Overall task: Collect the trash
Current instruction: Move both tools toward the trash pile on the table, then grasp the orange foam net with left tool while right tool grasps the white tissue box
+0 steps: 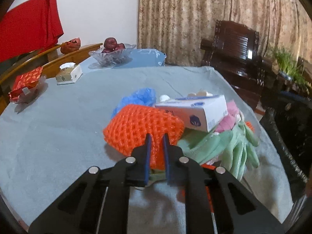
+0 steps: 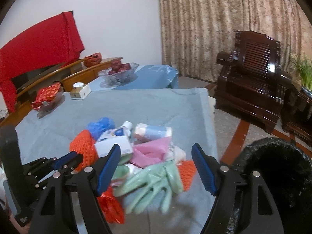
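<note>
Left tool (image 1: 156, 136): fingers drawn close, clamped on the near edge of the orange foam net (image 1: 143, 129), which sits lifted at the left of the trash pile. Right tool (image 2: 156, 152): fingers wide apart, holding nothing, poised over the green rubber glove (image 2: 154, 183). The pile lies on the grey-blue cloth of the surface (image 2: 136, 105), toward its right edge. Taking the white tissue box (image 2: 114, 143) as landmark: the orange foam net touches its left side; a crumpled blue plastic bag (image 2: 100, 125) lies just behind and left of it; a white bottle cap (image 2: 127, 125) shows just behind it; a blue-wrapped roll (image 2: 153, 131) lies just to its right; pink paper (image 2: 151, 152) sits at its right front corner; the green rubber glove sprawls in front of it, fingers pointing toward the camera; a second piece of orange netting (image 2: 187, 172) lies beyond the glove to the right. A black bin (image 2: 276, 167) stands off the surface, well right of the box.
</note>
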A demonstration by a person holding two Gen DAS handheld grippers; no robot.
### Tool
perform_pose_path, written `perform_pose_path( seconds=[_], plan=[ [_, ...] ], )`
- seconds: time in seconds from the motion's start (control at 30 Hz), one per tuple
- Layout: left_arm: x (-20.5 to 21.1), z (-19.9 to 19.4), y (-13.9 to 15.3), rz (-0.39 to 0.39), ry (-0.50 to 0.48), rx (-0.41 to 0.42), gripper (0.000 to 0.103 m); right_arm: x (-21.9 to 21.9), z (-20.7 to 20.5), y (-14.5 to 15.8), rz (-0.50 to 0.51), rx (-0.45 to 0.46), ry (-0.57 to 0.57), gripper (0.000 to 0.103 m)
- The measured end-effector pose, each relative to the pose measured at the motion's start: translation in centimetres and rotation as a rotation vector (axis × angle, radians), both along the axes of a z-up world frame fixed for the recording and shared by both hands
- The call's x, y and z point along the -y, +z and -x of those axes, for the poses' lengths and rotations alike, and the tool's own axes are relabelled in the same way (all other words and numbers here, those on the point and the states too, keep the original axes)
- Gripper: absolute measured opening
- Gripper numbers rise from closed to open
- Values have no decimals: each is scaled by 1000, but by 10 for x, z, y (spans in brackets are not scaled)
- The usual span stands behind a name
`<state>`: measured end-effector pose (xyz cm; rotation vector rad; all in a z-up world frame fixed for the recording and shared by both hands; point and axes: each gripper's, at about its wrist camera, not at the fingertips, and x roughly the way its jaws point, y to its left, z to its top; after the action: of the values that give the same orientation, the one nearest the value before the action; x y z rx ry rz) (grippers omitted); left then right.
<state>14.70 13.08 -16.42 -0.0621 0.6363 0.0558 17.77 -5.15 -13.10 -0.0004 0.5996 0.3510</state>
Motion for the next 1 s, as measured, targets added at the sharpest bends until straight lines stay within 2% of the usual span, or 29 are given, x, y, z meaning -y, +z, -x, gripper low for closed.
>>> perform_pose_path(
  seconds=[0.13, 0.17, 0.23, 0.47, 0.53, 0.57, 0.6, 0.63, 0.77, 0.87, 1.0],
  plan=[
    [-14, 8, 12, 38, 25, 25, 6, -20, -3, 0, 2, 0, 57, 74],
    [-20, 10, 15, 52, 33, 27, 2, -27, -4, -2, 1, -3, 74, 74],
    [-24, 14, 17, 61, 46, 31, 0, -39, -9, -4, 3, -13, 103, 74],
    [-37, 16, 14, 79, 43, 13, 0, -72, -26, -21, 53, -47, 148, 74],
    [-39, 16, 12, 85, 44, 4, 1, -77, -30, -27, 68, -58, 153, 66],
    [-40, 16, 11, 84, 45, 0, 2, -78, -30, -29, 73, -64, 161, 57],
    [-41, 17, 11, 85, 48, -1, 3, -77, -31, -32, 80, -73, 169, 57],
    [-41, 17, 10, 87, 49, -4, 8, -76, -31, -32, 75, -75, 174, 56],
    [-41, 22, 7, 83, 52, 2, 51, -67, -22, -28, 58, -56, 183, 56],
    [-32, 24, 8, 60, 38, 15, 66, -61, -21, -26, 35, -57, 165, 56],
    [-23, 16, 3, 6, 13, 1, 74, -56, -20, -25, 16, -58, 158, 56]
  ],
)
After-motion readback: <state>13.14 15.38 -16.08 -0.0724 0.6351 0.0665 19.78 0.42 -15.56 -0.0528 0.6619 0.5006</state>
